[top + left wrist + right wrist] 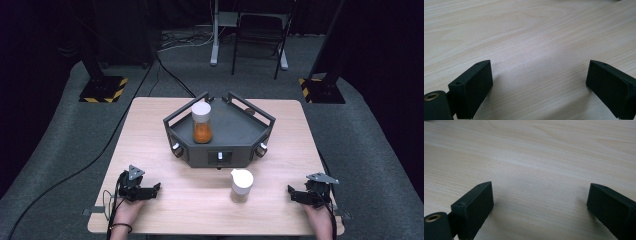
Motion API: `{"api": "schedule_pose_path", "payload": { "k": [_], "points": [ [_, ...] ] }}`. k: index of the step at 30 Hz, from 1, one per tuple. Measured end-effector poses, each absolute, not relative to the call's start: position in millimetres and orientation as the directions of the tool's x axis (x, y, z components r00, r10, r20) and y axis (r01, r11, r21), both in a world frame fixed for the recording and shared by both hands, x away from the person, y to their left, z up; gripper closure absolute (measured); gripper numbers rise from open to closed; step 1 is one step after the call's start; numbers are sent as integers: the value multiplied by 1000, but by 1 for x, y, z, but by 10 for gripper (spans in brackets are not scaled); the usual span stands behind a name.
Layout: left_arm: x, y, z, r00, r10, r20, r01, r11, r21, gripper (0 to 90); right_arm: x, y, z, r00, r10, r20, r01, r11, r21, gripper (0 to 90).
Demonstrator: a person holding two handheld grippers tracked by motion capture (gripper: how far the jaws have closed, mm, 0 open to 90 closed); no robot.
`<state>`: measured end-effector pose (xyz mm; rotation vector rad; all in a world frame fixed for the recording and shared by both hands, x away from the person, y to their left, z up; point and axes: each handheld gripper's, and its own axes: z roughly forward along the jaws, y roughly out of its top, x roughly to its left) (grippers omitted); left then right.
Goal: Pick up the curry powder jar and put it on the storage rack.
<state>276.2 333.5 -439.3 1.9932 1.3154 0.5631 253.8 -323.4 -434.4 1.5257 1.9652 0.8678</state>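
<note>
Both tongs, left [156, 188] and right [291, 191], rest spread and empty on the worktop [165, 150]; white-capped jar [241, 185] stands untouched between them (orange-filled jar [202, 122] sits on the grey tray [235, 134]).

Orange-filled white-capped jar [202, 122], dark grey tray [231, 145], pale wood-grain table [150, 150], black jaws.

The bench [150, 150] is viewed from above its near edge, looking forward and down, from fairly far. Bare bench wood [529, 37] is seen from very close along each pair of tongs. That wood [529, 157] is shared by all views.
</note>
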Motion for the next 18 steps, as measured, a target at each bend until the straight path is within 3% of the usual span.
{"api": "schedule_pose_path", "payload": {
  "k": [18],
  "points": [
    [277, 334, -439, 404, 915, -9, 625, -269, 733, 60, 254, -323, -434, -245, 969, -4, 650, 167, 742, 57]
  ]
}}
